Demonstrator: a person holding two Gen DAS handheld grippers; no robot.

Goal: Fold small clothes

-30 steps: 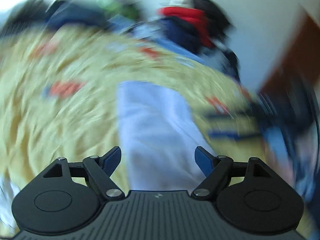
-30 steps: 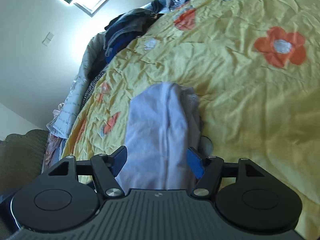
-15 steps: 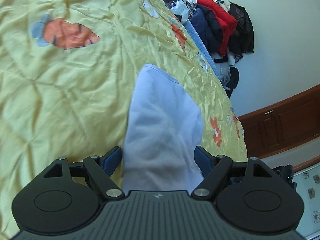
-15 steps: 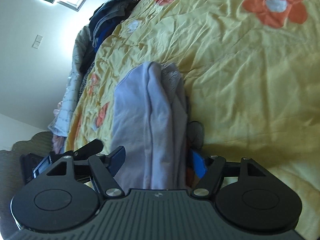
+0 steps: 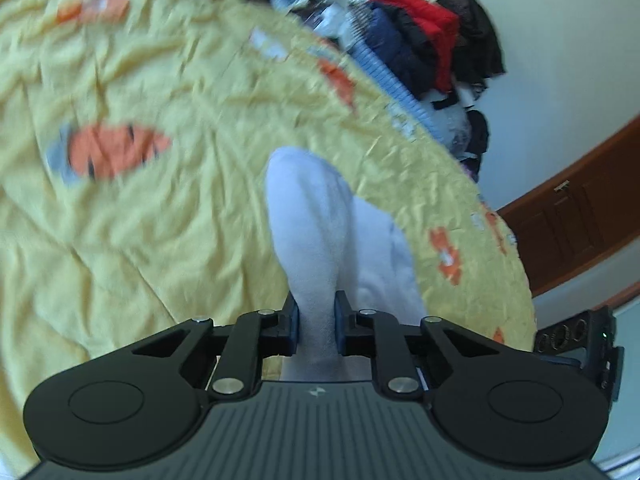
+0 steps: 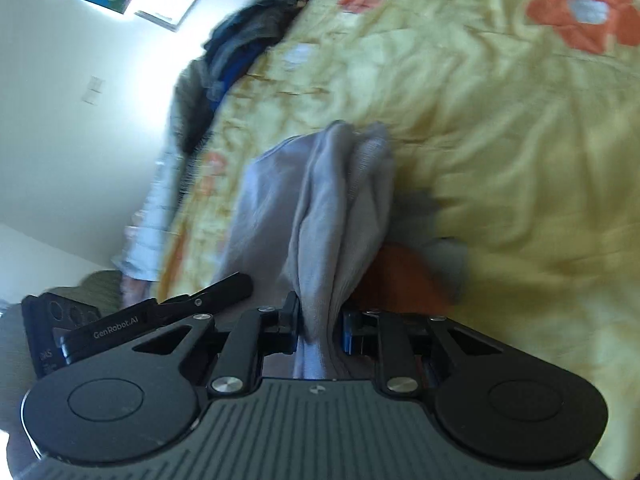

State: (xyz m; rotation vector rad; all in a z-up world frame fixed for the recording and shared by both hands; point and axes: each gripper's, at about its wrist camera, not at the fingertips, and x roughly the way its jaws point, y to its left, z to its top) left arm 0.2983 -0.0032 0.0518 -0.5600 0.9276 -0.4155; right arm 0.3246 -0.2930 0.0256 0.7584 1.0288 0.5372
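Left hand-held gripper [image 5: 316, 320]: jaws just closed, now narrow and pinching a bunched ridge of the pale lilac garment [image 5: 320, 224]. Right hand-held gripper [image 6: 318, 324]: likewise just closed, clamped narrow on a gathered fold of the same garment [image 6: 332, 208]. Garment runs straight ahead of each hand-held gripper, its far end lying on the yellow flowered bedspread [image 5: 160, 208]; beside the right one, an orange patch [image 6: 396, 276], probably a printed flower on the spread, though too blurred to be sure.

Risks from here, as judged:
- Uneven bite. Right grip holds several crumpled layers, left apparently a single thick ridge; on lifting, could shed an inner layer and leave the fold lopsided.
- Bedspread caught. Fabric below the jaws hidden by the gripper bodies, so cannot rule out a pinch of the spread; would drag and wrinkle it on the lift.
- Grippers crowding. Other gripper's body visible just beside each at the outer lower edge; could knock together if brought closer for the fold.
- Slack middle. Pulling apart too little leaves a sagging, creased fold; pulling too hard may slip the cloth from the pads.
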